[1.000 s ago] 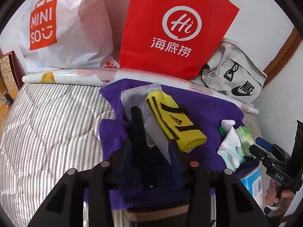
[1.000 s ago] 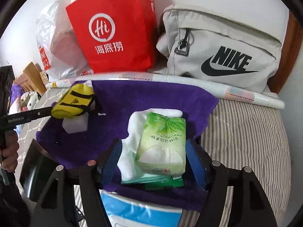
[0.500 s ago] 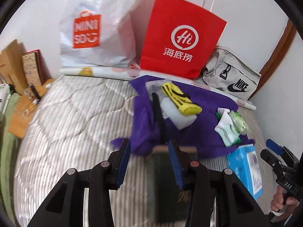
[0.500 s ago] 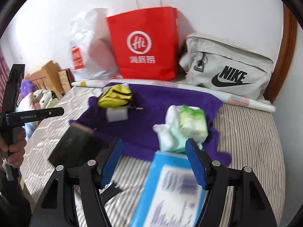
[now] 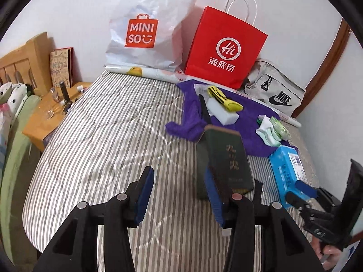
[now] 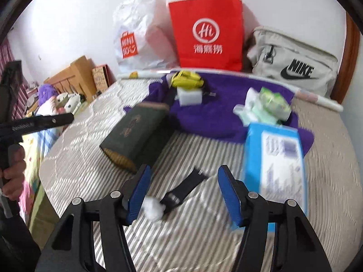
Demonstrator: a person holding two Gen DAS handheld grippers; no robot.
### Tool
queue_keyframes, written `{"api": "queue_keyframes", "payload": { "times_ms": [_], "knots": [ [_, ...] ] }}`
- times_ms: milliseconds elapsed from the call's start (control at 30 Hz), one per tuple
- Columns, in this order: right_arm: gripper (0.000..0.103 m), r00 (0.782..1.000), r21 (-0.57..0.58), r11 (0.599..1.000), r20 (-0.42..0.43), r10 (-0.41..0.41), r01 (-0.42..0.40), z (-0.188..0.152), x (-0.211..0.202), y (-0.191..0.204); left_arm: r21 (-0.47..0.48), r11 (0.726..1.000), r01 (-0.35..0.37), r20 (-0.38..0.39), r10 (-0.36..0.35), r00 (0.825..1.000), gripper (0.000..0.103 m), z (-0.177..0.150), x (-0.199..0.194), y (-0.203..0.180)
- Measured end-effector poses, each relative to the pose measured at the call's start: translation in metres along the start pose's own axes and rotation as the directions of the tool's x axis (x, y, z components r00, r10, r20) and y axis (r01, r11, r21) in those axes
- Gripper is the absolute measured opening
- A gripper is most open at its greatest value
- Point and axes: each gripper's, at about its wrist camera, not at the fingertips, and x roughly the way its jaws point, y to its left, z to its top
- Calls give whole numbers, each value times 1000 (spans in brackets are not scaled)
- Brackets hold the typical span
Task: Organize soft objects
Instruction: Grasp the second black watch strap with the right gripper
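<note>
A: What is the surface?

B: A bed (image 5: 109, 136) with a grey-and-white striped quilted cover, pushed against a white wall. A wooden headboard (image 5: 25, 63) stands at the far left, and a low wooden stand (image 5: 45, 122) with small bottles sits beside it.

A: And along the wall?

B: Three bags: a white plastic bag (image 5: 147, 29), a red paper bag (image 5: 224, 49) and a grey sling bag (image 5: 274, 90) at the far right. A rolled sheet (image 6: 317, 97) lies in front of them.

A: Where are the soft things?

B: On one purple towel (image 5: 247, 122) at the far right of the bed: a yellow band (image 5: 224, 97) on a white sponge (image 5: 224, 115), and a pale sock (image 5: 267, 131) with a green tissue pack (image 5: 280, 127).

A: Anything in the way?

B: One dark green book (image 5: 229, 161) lies tilted on the near edge of the towel, a blue box (image 6: 279, 158) to its right, a black strap (image 6: 186, 188) and a white tuft (image 6: 154, 206) nearer.

A: The tools?

B: The left tool (image 5: 179, 195) is empty, its jaws opening, the book just beyond its right finger. The right tool (image 6: 183, 195) is empty too, jaws closing above the strap and tuft without pressing them.
</note>
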Motion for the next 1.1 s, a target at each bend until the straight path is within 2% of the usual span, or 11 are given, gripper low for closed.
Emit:
{"api": "queue_keyframes", "payload": {
  "times_ms": [300,567,800,1100],
  "knots": [
    [56,998,-35,998,-22,-58,58,-18,5,23,-35,999,38,-10,-39,999,44,-18,-7,10],
    [56,998,-13,999,-38,-51,51,-22,16,21,15,999,35,-36,-35,999,44,-24,6,-5],
    [56,996,2,999,-81,-43,43,-22,41,22,21,999,32,-84,-30,996,44,-27,24,-8],
    [56,988,39,998,-146,-50,56,-28,72,18,14,999,50,-97,-49,994,44,-24,35,-3]
  ]
}}
